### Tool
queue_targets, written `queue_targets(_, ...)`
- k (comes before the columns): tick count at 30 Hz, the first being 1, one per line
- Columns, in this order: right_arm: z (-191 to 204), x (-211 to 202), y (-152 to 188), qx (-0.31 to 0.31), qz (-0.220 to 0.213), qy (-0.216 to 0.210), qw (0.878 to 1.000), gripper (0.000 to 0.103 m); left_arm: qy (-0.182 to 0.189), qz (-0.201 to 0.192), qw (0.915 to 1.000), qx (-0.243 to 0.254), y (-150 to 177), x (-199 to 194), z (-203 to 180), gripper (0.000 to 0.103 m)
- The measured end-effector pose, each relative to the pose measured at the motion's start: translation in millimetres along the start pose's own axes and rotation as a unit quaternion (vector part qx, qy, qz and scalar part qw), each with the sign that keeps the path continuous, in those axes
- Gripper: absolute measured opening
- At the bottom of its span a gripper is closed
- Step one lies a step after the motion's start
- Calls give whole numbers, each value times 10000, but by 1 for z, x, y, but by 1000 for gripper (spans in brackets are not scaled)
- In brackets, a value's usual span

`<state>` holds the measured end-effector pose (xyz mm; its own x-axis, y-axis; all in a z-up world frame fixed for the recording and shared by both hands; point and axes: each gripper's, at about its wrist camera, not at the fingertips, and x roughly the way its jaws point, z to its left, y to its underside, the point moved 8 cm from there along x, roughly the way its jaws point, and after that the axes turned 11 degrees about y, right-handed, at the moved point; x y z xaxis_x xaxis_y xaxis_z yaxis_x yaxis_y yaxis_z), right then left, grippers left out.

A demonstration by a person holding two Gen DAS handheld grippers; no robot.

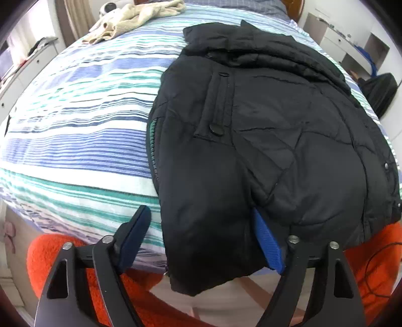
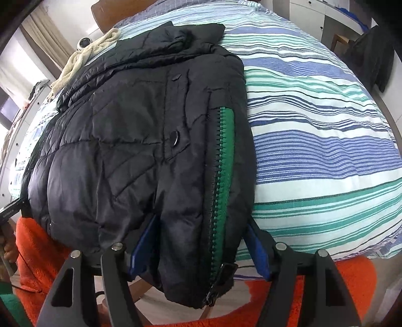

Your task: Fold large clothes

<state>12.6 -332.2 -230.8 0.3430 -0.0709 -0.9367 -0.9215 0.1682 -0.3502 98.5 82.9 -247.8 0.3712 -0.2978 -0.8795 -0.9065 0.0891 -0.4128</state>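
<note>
A black quilted jacket [image 1: 263, 130] lies folded on the striped bed, its near end hanging over the bed's front edge. In the right wrist view the jacket [image 2: 125, 151] shows a green zipper [image 2: 223, 181] along its right side. My left gripper [image 1: 201, 221] is open, its jaws wide apart around the jacket's near left corner; the right finger [image 1: 268, 241] is tucked into a fold. My right gripper [image 2: 201, 226] is open, its jaws either side of the jacket's near end with the zipper between them.
The bed [image 1: 75, 125] has a blue, green and white striped cover. A beige towel [image 1: 135, 17] lies at its far end. An orange fluffy rug [image 2: 326, 289] lies below the bed's front edge. White drawers [image 1: 346, 42] stand at the far right.
</note>
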Motion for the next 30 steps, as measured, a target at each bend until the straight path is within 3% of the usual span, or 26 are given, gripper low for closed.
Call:
queue_targets(2,-1,1,2,9,30,-32,10000,70,141,87,9998,-57,1,4,1,83)
queue_targets(3,-2,1,4,29,39,-70,10000,70,237,132,9996,-117,1,6,2,77)
queue_targets(5,-3,4,5,95,36,-120,9999,70,537,242,9980,-212,3,9,-3,60)
queue_targets(8,0,6,2,34,-60,-91,9999,71,511,224,9984,-58,3,3,-9,31)
queue_targets(9,1,5,2,-36,-92,-68,9999,71,545,203,9983,-64,3,0,-10,26)
queue_targets(11,6,0,0,-126,-200,-151,9996,51,634,155,9978,-122,2,-7,-11,22)
queue_targets(12,7,-3,-2,-87,-240,-213,9994,33,662,132,9976,-154,2,-10,-11,21)
queue_targets(16,8,-16,-6,-66,-267,-324,9991,23,808,24,9965,-195,-2,-29,-12,19)
queue_targets(22,3,-53,-6,-101,-246,-820,9963,20,1139,119,9933,-156,6,-58,-9,19)
queue_targets(27,-6,-73,20,-36,107,-1214,9925,20,1171,383,9923,-147,38,-75,0,19)
queue_targets(30,-10,-90,43,265,403,-1657,9850,19,1134,756,9906,-85,70,-88,4,19)
